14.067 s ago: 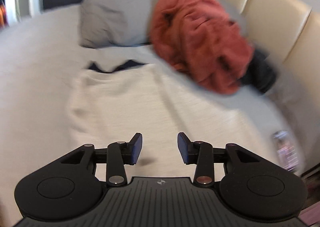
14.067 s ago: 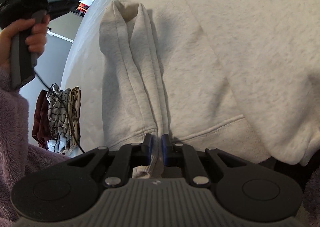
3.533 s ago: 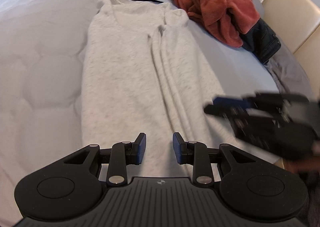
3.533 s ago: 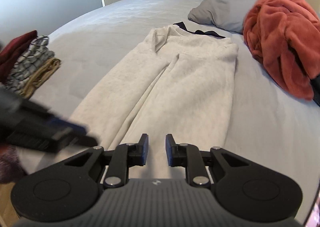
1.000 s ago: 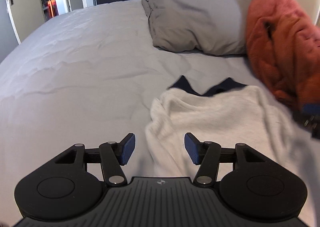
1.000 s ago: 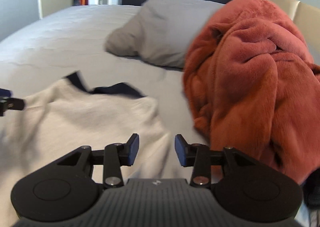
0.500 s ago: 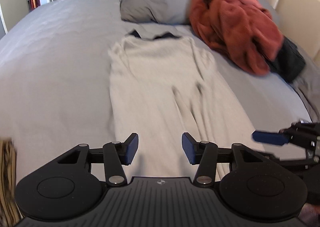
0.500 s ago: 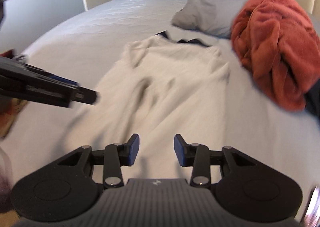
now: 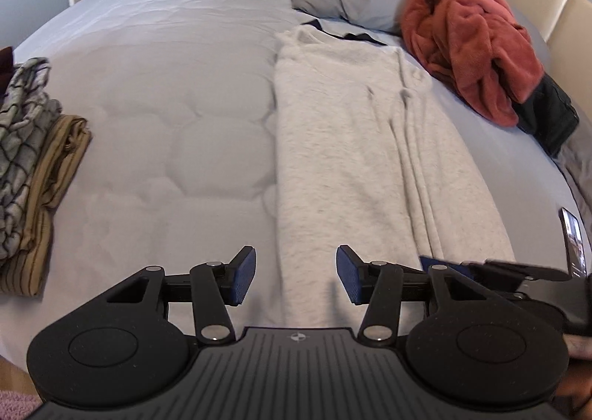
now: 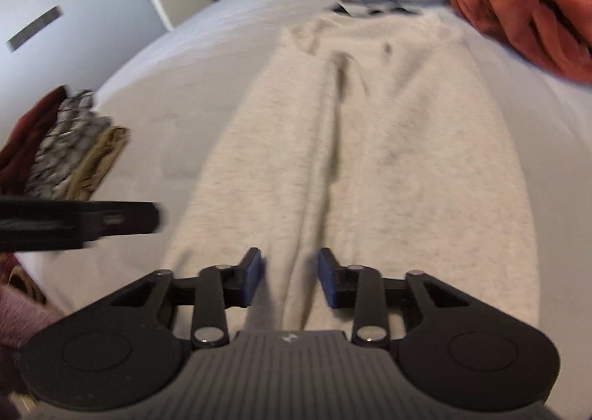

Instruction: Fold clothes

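Grey bed [image 9: 177,94], pale sweatshirt [image 9: 344,146] flat, both hand-held grippers (left [image 9: 295,275], right [image 10: 290,277] just narrowing) gaping, empty

Since a second ago both grippers have pulled back from the sweatshirt's [image 9: 344,146] collar at 12 o'clock to its hem at 6, the right gripper's [image 10: 290,277] empty jaws having just been closing.

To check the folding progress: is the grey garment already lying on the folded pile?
No, the grey garment lies stretched on the bed, apart from the folded pile.
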Tool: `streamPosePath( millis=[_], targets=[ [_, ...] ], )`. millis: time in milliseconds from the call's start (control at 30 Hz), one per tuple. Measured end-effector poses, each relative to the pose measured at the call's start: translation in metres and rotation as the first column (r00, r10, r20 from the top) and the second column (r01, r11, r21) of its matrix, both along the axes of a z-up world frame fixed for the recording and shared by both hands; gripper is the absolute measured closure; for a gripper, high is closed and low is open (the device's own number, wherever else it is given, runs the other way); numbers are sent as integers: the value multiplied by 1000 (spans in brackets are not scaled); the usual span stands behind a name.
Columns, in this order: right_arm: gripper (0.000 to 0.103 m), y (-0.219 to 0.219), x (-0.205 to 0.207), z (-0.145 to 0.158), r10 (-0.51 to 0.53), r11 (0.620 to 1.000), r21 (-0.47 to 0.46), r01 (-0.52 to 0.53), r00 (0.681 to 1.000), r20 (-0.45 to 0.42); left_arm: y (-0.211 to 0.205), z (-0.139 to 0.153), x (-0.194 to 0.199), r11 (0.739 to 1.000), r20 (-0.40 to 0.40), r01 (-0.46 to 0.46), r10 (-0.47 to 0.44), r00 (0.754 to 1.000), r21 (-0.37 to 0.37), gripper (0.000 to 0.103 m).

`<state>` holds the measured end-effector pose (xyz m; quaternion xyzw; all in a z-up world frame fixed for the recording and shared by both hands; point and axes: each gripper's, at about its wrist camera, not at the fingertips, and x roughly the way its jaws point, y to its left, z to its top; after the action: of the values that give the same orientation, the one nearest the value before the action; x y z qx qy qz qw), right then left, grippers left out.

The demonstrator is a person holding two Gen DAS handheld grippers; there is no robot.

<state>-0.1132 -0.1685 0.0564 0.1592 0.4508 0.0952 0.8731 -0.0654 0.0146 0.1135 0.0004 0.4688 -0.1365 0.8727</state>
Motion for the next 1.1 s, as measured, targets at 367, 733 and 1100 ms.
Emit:
streamPosePath(
  millis=[367, 733, 1100],
  targets=[
    [98, 0, -27, 57, -55, 991, -115, 68, 992, 112, 7, -6, -2, 1000, 3, -5, 5, 1000, 13, 56],
    [97, -10, -12, -1, -65, 998, -15, 64, 994, -86, -15, -8, -6, 993, 26, 114, -114, 993, 1, 56],
    [72, -5, -40, 37, 18, 980, -200, -6, 998, 57, -50, -5, 27, 986, 66, 166, -166, 984, 10, 71]
  ],
)
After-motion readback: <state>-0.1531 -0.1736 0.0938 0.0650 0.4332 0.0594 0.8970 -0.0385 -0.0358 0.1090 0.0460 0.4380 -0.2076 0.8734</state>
